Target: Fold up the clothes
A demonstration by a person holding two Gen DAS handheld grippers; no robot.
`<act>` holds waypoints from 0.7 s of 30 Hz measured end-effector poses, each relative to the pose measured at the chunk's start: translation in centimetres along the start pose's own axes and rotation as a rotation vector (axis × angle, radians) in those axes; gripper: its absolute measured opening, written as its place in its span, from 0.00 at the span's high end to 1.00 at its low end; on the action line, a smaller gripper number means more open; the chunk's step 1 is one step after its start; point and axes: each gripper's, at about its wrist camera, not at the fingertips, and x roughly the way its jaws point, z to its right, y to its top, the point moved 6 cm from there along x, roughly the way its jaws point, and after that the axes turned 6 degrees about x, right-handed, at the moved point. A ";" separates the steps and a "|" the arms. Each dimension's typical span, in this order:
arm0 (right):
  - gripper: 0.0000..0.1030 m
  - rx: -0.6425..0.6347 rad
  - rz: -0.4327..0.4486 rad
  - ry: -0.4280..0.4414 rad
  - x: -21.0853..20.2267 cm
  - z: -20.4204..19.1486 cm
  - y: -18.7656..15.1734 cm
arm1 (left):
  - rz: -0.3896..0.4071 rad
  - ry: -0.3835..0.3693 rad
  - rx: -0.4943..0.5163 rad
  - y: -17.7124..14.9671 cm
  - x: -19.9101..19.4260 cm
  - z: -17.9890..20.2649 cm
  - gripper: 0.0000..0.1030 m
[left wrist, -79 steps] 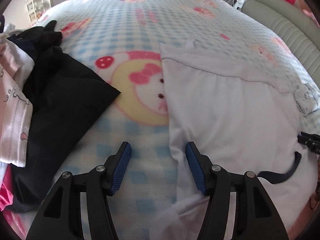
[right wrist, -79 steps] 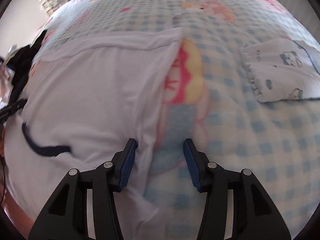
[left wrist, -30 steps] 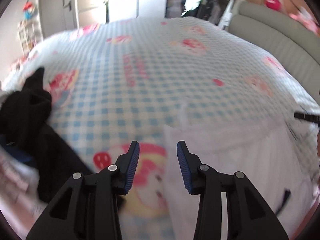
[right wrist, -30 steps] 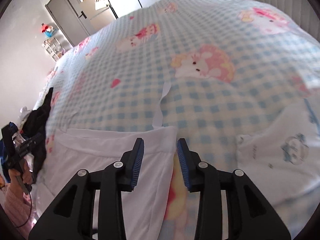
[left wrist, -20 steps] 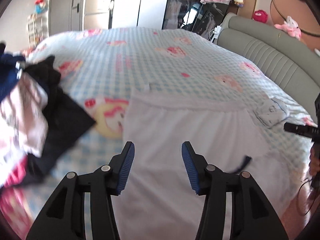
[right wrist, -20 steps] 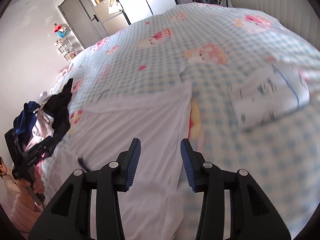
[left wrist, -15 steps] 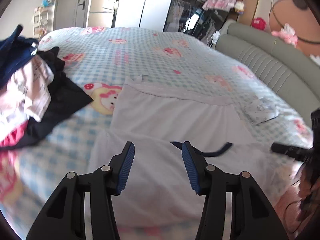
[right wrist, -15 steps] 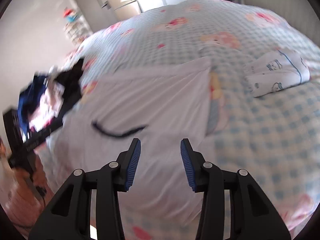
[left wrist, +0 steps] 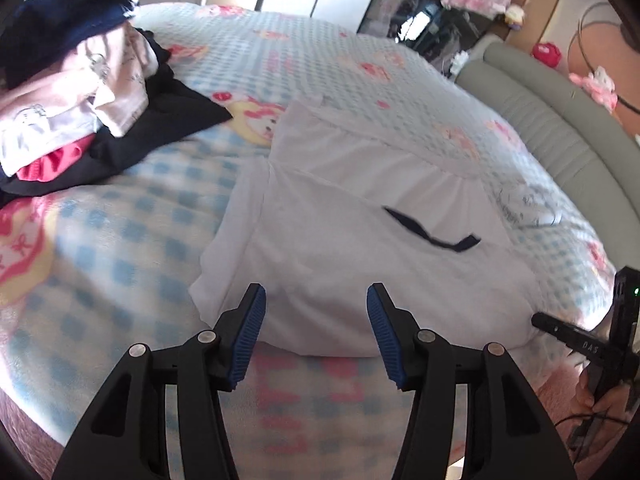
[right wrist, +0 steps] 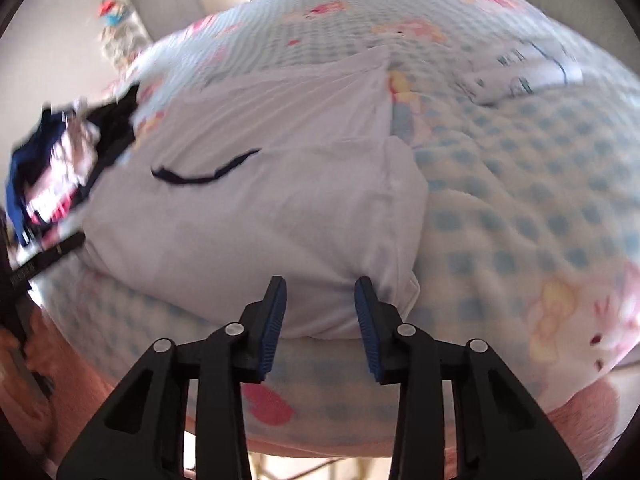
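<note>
Two grippers hang over the near edge of the bed, both with their blue-padded fingers spread and nothing between them. The left gripper (left wrist: 316, 316) has the wider gap; the right gripper (right wrist: 319, 307) is parted less, its tips just short of the cloth's near corner.

A white garment (left wrist: 360, 216) lies flat on the blue-checked blanket (left wrist: 120, 240), folded over on itself so its near edge is a soft rounded fold close to the bed's edge. From the left wrist camera it fills the middle of the view from 12 o'clock down to the finger tips. A dark navy strap (left wrist: 432, 236) lies loose on top of it, toward 1 o'clock.

A heap of unfolded clothes (left wrist: 80, 92), black, pink and navy, sits at 10 o'clock in the left view, just beside the white garment's far corner but not on it. A small folded printed piece (right wrist: 524, 72) rests on the blanket at 1 o'clock in the right view, apart from the white garment.

At 4 o'clock in the left view the other gripper's black frame shows, held by a hand (left wrist: 596, 396). A grey padded headboard (left wrist: 560, 120) curves at 2 o'clock.
</note>
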 end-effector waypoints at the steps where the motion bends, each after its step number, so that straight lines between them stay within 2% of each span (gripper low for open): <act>1: 0.66 -0.008 0.015 0.003 -0.3 -0.3 0.0 | 0.020 -0.016 0.000 0.2 -0.2 0.5 0.46; 3: 0.65 -0.044 0.047 -0.005 -0.7 -1.5 0.1 | 0.046 -0.015 0.016 0.6 -0.3 1.6 0.45; 7: 0.65 -0.066 0.074 -0.006 0.1 -3.8 -0.4 | 0.105 0.119 0.124 1.1 0.6 4.3 0.41; 10: 0.65 -0.057 0.063 -0.025 1.5 -4.2 -1.2 | 0.043 0.133 0.143 0.9 2.6 4.9 0.39; 14: 0.65 0.025 0.074 -0.026 1.2 -2.0 -1.3 | -0.040 0.114 0.103 0.1 4.1 3.5 0.39; 16: 0.65 0.081 0.089 -0.027 0.5 -0.6 -1.0 | -0.003 0.040 0.037 0.5 2.8 2.7 0.39; 18: 0.65 0.138 0.104 -0.028 -0.1 0.8 -0.6 | 0.081 -0.063 -0.083 1.1 0.6 1.4 0.39; 19: 0.65 0.158 0.108 -0.028 -0.3 1.3 -0.5 | 0.114 -0.088 -0.132 1.4 -0.3 0.5 0.38; 21: 0.65 0.160 0.107 -0.032 -0.2 1.5 -0.3 | 0.100 -0.039 -0.137 1.5 -0.1 -0.7 0.36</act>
